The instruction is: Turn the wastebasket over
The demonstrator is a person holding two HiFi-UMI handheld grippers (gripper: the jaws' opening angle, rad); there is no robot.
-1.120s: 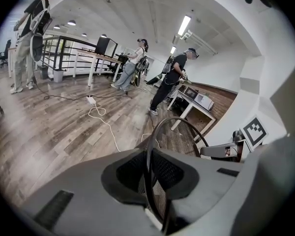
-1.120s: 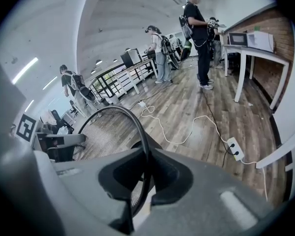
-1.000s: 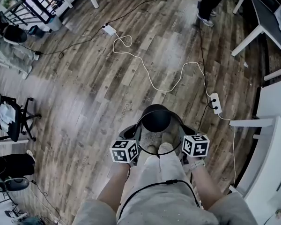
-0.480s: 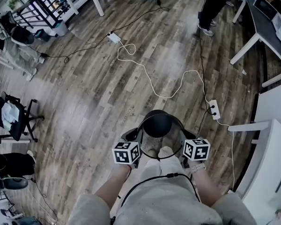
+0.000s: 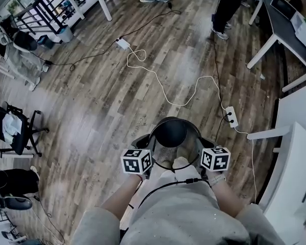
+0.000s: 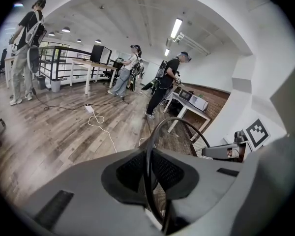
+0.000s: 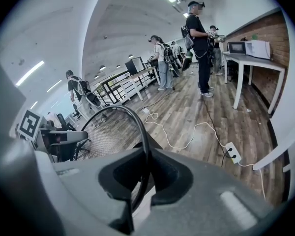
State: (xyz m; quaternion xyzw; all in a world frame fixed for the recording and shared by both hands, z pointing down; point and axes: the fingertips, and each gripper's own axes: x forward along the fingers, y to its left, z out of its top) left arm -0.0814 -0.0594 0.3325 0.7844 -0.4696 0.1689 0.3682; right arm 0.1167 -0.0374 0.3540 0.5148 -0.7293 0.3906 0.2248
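Observation:
I hold a black wire-mesh wastebasket (image 5: 171, 137) off the wooden floor in front of my legs, its dark solid base away from me and its open rim towards me. My left gripper (image 5: 144, 149) is shut on the left side of the rim, and the thin rim wire (image 6: 148, 151) runs between its jaws. The left gripper (image 6: 155, 178) shows the mesh beyond it. My right gripper (image 5: 203, 147) is shut on the right side of the rim. In the right gripper view, the right gripper (image 7: 140, 178) pinches the rim wire (image 7: 143, 132).
A white cable (image 5: 166, 88) loops over the floor to a power strip (image 5: 231, 117) just right of the basket. A white desk (image 5: 296, 152) stands close at the right. Office chairs (image 5: 15, 131) sit at the left, and people (image 5: 224, 4) stand at the far end.
Both grippers have risen together with the wastebasket in them. It now sits a little closer to the head camera. The grip on the rim is unchanged.

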